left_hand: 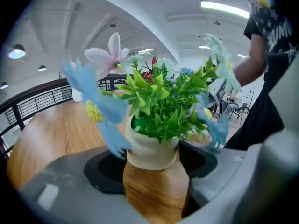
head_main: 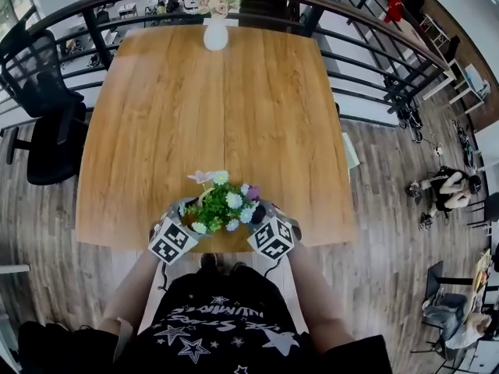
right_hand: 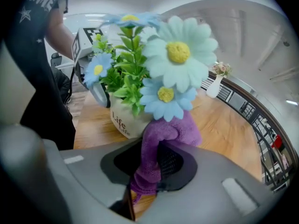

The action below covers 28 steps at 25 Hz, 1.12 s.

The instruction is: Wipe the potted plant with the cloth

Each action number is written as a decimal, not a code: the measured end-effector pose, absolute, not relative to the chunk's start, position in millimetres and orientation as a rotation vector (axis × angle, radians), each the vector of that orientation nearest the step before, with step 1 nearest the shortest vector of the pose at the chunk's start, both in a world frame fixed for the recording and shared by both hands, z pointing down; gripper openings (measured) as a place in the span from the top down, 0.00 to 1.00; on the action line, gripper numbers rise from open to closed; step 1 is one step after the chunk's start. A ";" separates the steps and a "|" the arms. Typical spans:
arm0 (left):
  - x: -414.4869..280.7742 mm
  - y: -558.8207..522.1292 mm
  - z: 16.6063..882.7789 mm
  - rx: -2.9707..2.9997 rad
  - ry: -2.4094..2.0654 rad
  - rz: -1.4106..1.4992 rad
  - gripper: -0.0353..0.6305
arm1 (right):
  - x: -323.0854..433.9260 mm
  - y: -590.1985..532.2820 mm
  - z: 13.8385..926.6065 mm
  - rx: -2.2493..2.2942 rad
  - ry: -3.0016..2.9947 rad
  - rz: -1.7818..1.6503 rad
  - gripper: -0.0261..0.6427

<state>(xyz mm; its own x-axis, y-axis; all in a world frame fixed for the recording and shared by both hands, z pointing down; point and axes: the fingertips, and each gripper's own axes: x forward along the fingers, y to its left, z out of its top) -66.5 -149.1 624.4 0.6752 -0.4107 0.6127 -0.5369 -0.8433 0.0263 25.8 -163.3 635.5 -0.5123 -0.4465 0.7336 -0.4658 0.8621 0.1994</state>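
Purple cloth (right_hand: 161,141) tight in jaws of down-tilted right gripper (right_hand: 158,166); pot (left_hand: 150,149) apparently clamped in left gripper (left_hand: 152,171)

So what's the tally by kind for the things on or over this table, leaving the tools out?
potted plant: 1
vase of flowers: 1
purple cloth: 1
Total: 3

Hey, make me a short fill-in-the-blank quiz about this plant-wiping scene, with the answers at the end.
1. The right gripper clamps a ___ cloth.
2. The left gripper's fingers flank the ___ of the plant.
3. The vase at the table's far edge is ___.
Answers: purple; pot; white.
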 end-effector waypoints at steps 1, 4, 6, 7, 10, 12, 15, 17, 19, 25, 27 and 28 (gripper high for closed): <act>-65.6 -149.0 623.2 2.675 -0.785 0.910 0.40 | 26.0 -159.5 634.7 0.653 -2.189 0.042 0.83; -62.5 -148.1 622.4 2.630 -0.843 0.913 0.40 | 25.1 -144.4 633.9 0.626 -2.221 0.086 0.83; -60.6 -149.0 622.5 2.595 -0.895 0.907 0.40 | 21.2 -135.4 634.2 0.598 -2.230 0.091 0.83; -59.5 -149.1 623.0 2.574 -0.925 0.902 0.40 | 18.3 -131.0 634.4 0.583 -2.234 0.090 0.83; -55.1 -147.6 624.0 2.508 -1.015 0.885 0.40 | 9.5 -119.2 634.9 0.557 -2.250 0.087 0.83; -53.0 -147.4 623.5 2.476 -1.058 0.877 0.40 | 6.2 -115.7 634.5 0.557 -2.254 0.085 0.83; -51.6 -147.3 622.9 2.441 -1.094 0.876 0.40 | 2.7 -110.2 633.4 0.538 -2.258 0.085 0.83; -50.9 -146.8 622.5 2.422 -1.116 0.871 0.40 | -1.6 -104.5 632.7 0.515 -2.265 0.080 0.83; -49.7 -147.3 621.9 2.409 -1.139 0.869 0.40 | -6.8 -98.9 632.5 0.495 -2.270 0.070 0.83; -45.5 -141.5 625.9 2.408 -1.159 0.896 0.40 | -7.6 -90.7 634.3 0.491 -2.263 0.052 0.83; -45.6 -137.4 625.3 2.407 -1.142 0.896 0.40 | -6.8 -91.6 634.0 0.501 -2.261 0.060 0.83; -45.0 -135.5 623.8 2.409 -1.132 0.897 0.40 | -6.0 -92.0 633.9 0.507 -2.260 0.066 0.83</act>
<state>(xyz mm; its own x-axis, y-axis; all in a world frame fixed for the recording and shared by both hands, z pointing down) -45.0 -135.5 623.8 0.4856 -0.5682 0.6644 -0.7767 -0.6292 0.0295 -6.0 -92.0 633.9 -0.5984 -0.3372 0.7268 -0.3789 0.9184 0.1141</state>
